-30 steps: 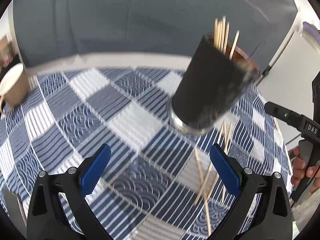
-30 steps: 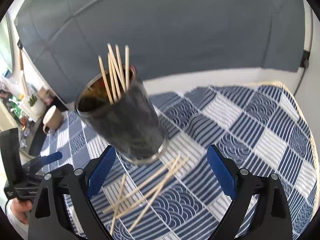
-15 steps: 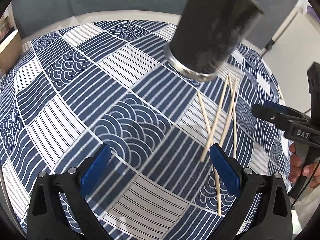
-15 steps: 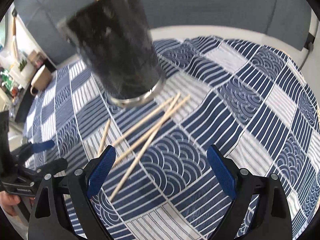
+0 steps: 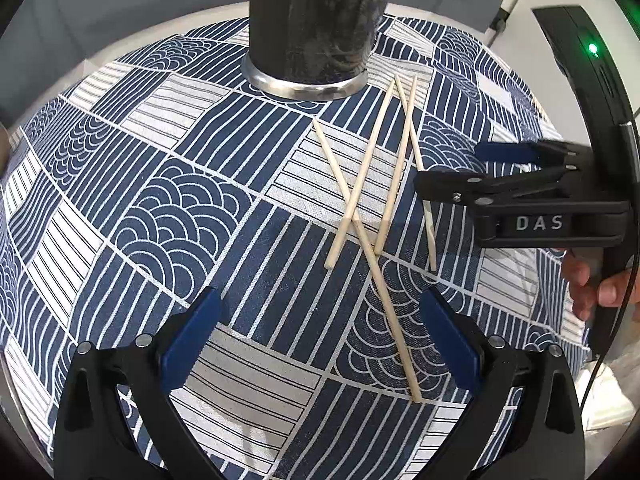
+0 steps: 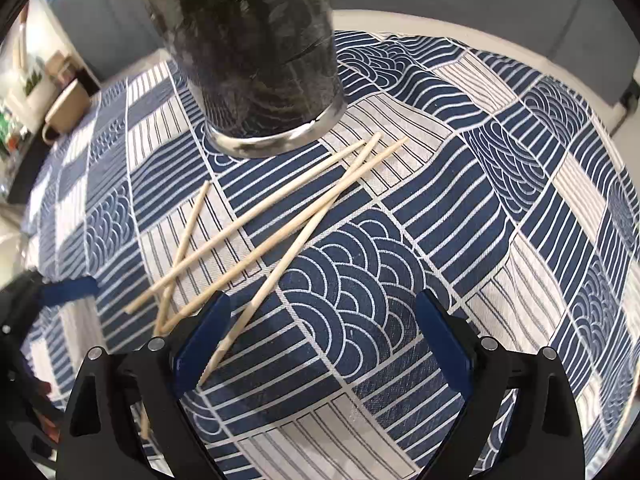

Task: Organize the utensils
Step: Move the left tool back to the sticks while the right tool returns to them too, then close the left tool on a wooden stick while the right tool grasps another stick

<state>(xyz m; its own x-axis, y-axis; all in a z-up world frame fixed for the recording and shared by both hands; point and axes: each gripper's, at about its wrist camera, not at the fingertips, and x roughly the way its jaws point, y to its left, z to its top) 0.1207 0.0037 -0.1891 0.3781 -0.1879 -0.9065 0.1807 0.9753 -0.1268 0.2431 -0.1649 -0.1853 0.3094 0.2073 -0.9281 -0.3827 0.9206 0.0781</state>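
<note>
A tall black utensil cup [image 5: 312, 20] with a silver base stands upright on the blue-and-white patterned tablecloth [image 5: 168, 208]; it also shows in the right wrist view [image 6: 256, 48]. Several loose wooden chopsticks [image 5: 366, 184] lie crossed on the cloth in front of it, also in the right wrist view [image 6: 264, 220]. My left gripper [image 5: 320, 336] is open and empty just above the cloth, near the chopsticks' closest ends. My right gripper [image 6: 322, 344] is open and empty, its left finger over a chopstick end. It shows from the side in the left wrist view [image 5: 472, 168].
A beige mug [image 6: 66, 110] stands at the table's far left edge, with cluttered shelves behind it. A grey wall lies beyond the table. A hand [image 5: 596, 288] holds the right gripper's handle at the right table edge.
Both grippers have dropped lower and moved in toward the loose chopsticks; the cup now fills the top of both views. Both stay open. The chopsticks have not moved.
</note>
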